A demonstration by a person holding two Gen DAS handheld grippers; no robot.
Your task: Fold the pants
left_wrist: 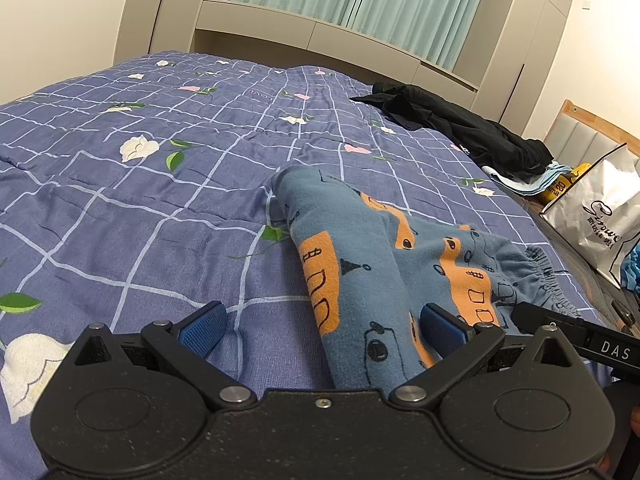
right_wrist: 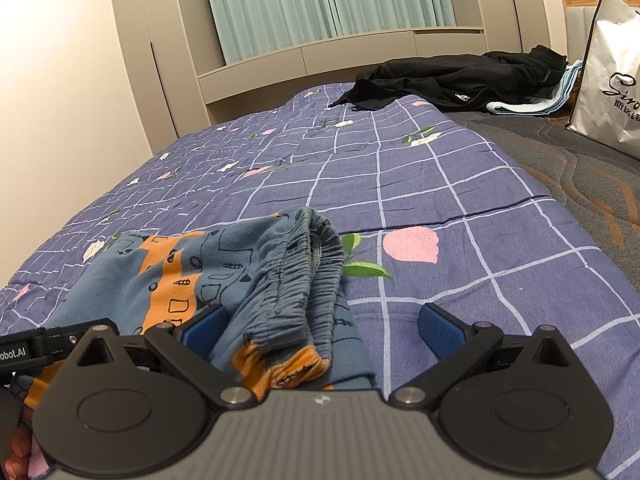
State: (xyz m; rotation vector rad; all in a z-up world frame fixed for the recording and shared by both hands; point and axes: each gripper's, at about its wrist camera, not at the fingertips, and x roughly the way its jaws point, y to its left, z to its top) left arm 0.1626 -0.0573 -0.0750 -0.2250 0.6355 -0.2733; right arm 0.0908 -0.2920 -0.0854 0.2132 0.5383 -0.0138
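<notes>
A: Where are the pants?

B: The child's blue pants with orange blocks (left_wrist: 360, 280) lie on the purple grid-and-flower quilt (left_wrist: 140, 200), near the edge closest to both cameras. The legs look laid one over the other, and the cuff end (left_wrist: 288, 184) points away up the bed. The gathered elastic waistband (right_wrist: 304, 264) sits to the right, bunched and slightly lifted.

A: And the claws?

B: Both are spread wide. The left gripper (left_wrist: 324, 330) has its jaws either side of the leg fabric, the right pad touching or just above the cloth; nothing is pinched. The right gripper (right_wrist: 320, 330) straddles the waistband corner, its left pad against the cloth and its right pad over bare quilt.

A: So which step?

B: I judge it as the lengthwise fold done and the crosswise fold not yet begun. The bundle is long, not compact.

A: What does the next move ask for?

B: Each claw needs to close on all the layers at its end, then carry one end over the other. The ruffled waistband may slip out of a shallow bite.

A: Anything else nearby?

B: A black garment (right_wrist: 460, 76) and a white shopping bag (right_wrist: 604, 72), well apart from the pants.
</notes>
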